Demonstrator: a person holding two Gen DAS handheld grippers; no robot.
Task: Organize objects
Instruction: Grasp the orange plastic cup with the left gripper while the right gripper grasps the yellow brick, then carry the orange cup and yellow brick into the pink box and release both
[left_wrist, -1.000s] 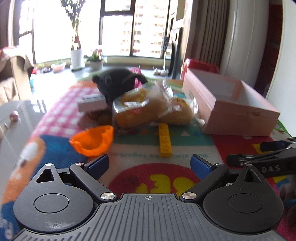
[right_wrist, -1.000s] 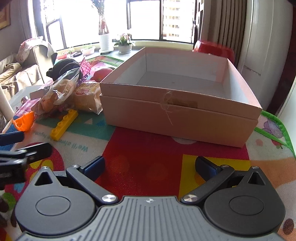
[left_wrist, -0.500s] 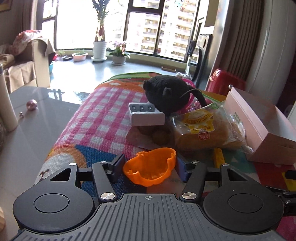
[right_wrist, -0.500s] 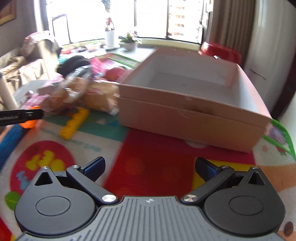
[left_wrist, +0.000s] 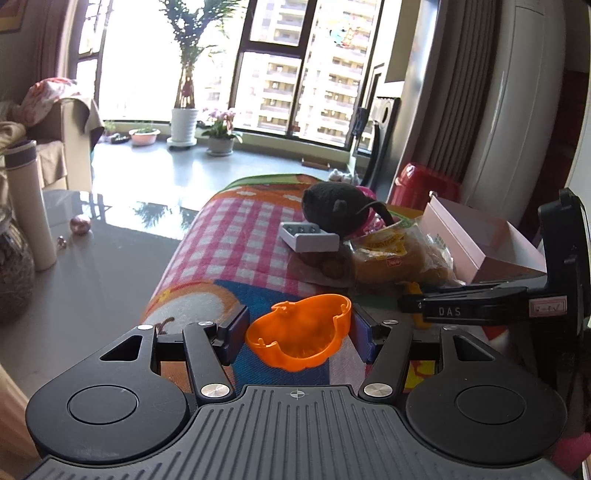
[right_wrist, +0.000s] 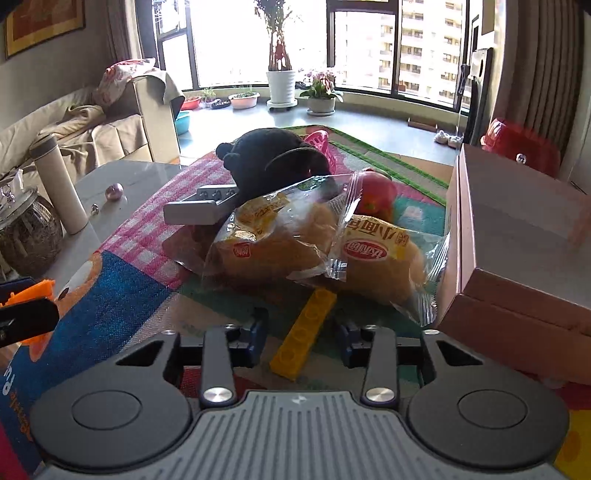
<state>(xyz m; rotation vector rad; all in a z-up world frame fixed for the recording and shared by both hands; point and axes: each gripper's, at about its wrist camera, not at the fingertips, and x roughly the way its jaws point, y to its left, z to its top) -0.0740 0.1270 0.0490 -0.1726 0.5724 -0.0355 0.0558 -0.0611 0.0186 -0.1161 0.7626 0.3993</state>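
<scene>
Playmat (left_wrist: 236, 236) with pink checks and bright cartoon patches spread over a table, grey glossy tabletop (left_wrist: 92, 266) bare at left. Beyond, a sunlit room: tall windows, potted plants (left_wrist: 183, 122) on the sill, a sofa draped in cloth at far left. On the grey top, a cream bottle (right_wrist: 61, 188) and a glass jar (right_wrist: 26, 236). On the mat, a black plush toy (right_wrist: 273, 158) at the far end, a grey block (right_wrist: 195, 208) just in front of it, two bagged buns (right_wrist: 314, 243) nearer, a red apple (right_wrist: 376, 194) behind the buns, and an open pink cardboard box (right_wrist: 517, 236) at right. Left gripper (left_wrist: 297, 332) spread around an orange cup (left_wrist: 299, 338), pads at either side of the rim; contact at the left pad cannot be told, right pad at or almost at the rim, cup resting on the mat at its near left edge. Right gripper (right_wrist: 301, 339) also spread, straddling a yellow toy brick (right_wrist: 304, 332) lying flat on the mat, clear gaps on both sides, brick's far end just under the edge of the bun wrappers, box close at right. Right gripper also visible in the left view as a black bar at right, near the buns.
</scene>
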